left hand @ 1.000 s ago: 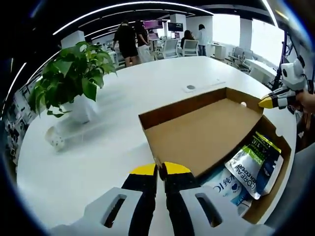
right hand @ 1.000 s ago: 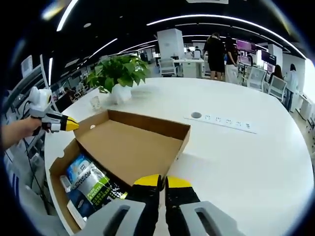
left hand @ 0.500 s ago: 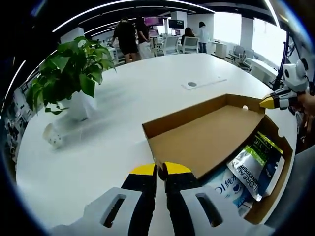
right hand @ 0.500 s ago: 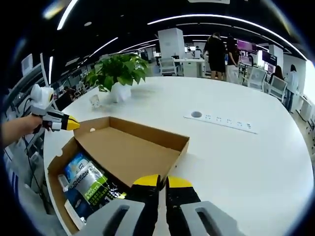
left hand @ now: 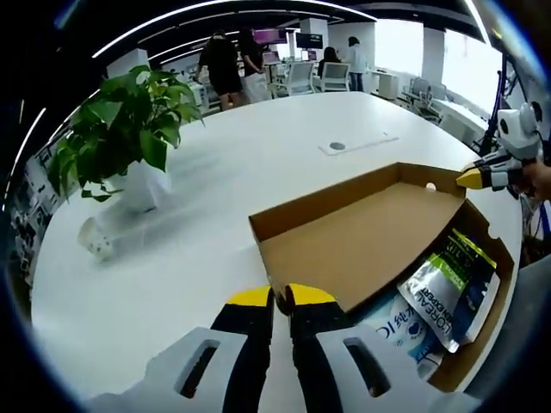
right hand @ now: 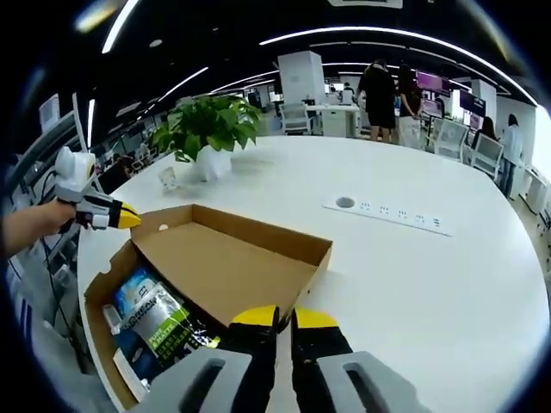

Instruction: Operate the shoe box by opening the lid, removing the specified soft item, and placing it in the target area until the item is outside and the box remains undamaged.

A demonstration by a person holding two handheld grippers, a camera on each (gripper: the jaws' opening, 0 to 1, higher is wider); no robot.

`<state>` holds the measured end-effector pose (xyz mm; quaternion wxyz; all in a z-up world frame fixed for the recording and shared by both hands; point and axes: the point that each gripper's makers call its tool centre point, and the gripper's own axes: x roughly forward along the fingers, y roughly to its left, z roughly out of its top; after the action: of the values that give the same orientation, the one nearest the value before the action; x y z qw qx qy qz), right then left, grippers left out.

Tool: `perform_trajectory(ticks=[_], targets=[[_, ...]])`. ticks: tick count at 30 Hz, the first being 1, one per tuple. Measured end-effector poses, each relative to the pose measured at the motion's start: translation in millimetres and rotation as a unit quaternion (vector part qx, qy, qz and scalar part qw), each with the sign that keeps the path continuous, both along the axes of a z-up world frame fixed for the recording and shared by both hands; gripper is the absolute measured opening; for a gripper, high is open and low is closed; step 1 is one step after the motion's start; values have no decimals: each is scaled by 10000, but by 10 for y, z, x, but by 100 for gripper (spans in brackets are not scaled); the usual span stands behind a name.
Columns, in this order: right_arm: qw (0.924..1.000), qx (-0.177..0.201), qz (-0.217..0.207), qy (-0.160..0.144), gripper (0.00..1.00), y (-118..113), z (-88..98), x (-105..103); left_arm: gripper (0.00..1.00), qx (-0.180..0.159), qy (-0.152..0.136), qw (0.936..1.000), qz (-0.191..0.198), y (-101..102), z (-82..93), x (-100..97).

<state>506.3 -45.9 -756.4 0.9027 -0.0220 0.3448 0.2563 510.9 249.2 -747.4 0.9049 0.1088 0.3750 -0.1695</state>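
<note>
The shoe box (left hand: 469, 344) sits open on the white desk (left hand: 215, 198), its brown cardboard lid (left hand: 362, 237) swung up and back so the plain inner face shows in both gripper views. Inside the box lie soft packaged items: a silver and green pouch (left hand: 452, 284) resting on top of a blue and white pouch (left hand: 398, 329), both still inside the box walls; in the right gripper view the same silver and green pouch (right hand: 159, 320) lies beside the lid (right hand: 228, 262). The left gripper (left hand: 281, 297) has its yellow-tipped jaws drawn together at the near edge of the lid, apparently pinching the cardboard between them. The right gripper (right hand: 285, 317) likewise has its jaws nearly closed at the lid edge on its side; whether it grips the cardboard cannot be told for certain. In the left gripper view the right gripper's yellow tip appears at the far corner of the box, held by a hand (left hand: 541, 179). A potted plant (left hand: 120, 138) stands on the desk, well apart from the box, with a small cup (left hand: 95, 241) near it. A power strip (right hand: 392, 212) is set into the desk surface. People (right hand: 379, 90) stand in the background among office chairs (left hand: 297, 82).
</note>
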Motion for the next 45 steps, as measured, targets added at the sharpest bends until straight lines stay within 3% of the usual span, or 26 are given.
perform_trajectory(ticks=[12,20,29,35,45], targets=[[9996,209,84,-164,11,3,128,-104,10,158,-150,9997,-72,-26,101,-169],[9990,227,302,-227,19,39,168,-298,16,89,-249,9996,-34,-88,189,-315],[9973,161,654,-297,26,103,210,-518,16,-56,-248,9995,-162,-305,206,-522],[9961,165,797,-344,31,96,244,-643,19,-172,-135,9994,-271,-483,163,-674],[9949,144,940,-346,40,75,202,-827,27,-464,338,9971,-493,-786,-81,-928]])
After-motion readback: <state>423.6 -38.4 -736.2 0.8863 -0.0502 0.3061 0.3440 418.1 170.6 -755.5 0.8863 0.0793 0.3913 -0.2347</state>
